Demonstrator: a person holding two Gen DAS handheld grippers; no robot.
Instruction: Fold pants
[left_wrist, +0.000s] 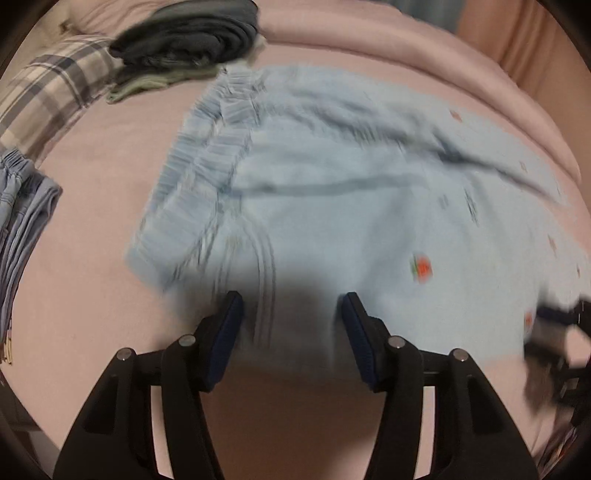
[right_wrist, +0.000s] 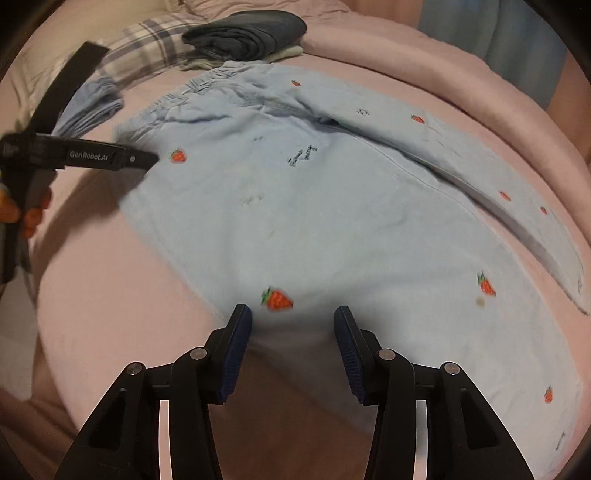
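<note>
One pink bed (right_wrist: 110, 302), soft and faintly creased, with a bunched pink quilt (right_wrist: 388, 40) along its far edge. Near the far left corner: plaid pillow (right_wrist: 155, 40), folded dark garments (right_wrist: 251, 33), a gathered blue cloth (right_wrist: 92, 99). Spread flat across the middle: pale blue pants (right_wrist: 332, 221), strawberry-dotted, waistband elastic and ruched. Left gripper (left_wrist: 291, 306) and right gripper (right_wrist: 291, 317) both spread over the near hem, gripping nothing.
</note>
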